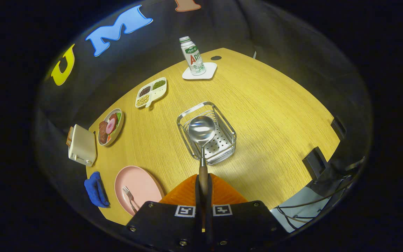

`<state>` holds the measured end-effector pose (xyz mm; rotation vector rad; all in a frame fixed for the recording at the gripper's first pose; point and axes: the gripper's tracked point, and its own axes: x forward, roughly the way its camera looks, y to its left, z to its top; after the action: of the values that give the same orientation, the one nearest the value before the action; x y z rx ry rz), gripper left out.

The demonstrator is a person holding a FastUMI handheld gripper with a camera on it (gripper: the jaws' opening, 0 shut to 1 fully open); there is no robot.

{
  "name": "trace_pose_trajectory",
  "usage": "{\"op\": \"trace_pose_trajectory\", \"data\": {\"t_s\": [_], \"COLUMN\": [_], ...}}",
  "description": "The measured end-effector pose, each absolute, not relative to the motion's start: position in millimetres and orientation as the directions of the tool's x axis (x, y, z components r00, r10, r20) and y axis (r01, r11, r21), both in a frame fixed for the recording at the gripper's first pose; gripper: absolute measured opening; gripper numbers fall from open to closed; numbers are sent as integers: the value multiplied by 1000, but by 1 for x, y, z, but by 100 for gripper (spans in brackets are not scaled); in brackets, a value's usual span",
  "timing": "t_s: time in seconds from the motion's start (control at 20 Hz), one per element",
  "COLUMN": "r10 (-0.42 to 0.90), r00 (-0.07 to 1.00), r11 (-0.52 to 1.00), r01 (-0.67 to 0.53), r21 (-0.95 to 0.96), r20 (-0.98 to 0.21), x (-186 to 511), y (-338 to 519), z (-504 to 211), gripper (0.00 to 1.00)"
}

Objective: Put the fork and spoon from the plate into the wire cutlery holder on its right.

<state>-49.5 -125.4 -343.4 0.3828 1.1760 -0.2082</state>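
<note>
My gripper (203, 182) is shut on the brown handle of a spoon (202, 131). The spoon's shiny bowl hangs above the wire cutlery holder (222, 122), which stands on the wooden table just ahead of my fingers. To the left of my fingers lies a pink plate (143, 183) with a fork (129, 196) on it, tines pointing away from me.
A blue cloth (96, 189) lies left of the plate, a toaster (81, 145) beyond it. Further back sit a bowl of food (110, 126), a divided dish of beans (151, 92) and a bottle (192, 56) on a white coaster (209, 71). Black clamps (315, 161) grip the table's right edge.
</note>
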Motion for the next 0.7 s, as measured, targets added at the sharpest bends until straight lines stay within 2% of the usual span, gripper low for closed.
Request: {"op": "trace_pose_trajectory", "data": {"t_s": [0.45,0.6,0.7], "r10": [30,57,40], "r00": [381,418,444], "r11": [885,866,865], "r01": [421,432,433], "r21": [202,253,254], "r20": [-924,-907,-895], "x": [-36,-30,-28], "y": [-140,-137,-139], "z": [-331,-325,-323], "gripper": [9,13,56]}}
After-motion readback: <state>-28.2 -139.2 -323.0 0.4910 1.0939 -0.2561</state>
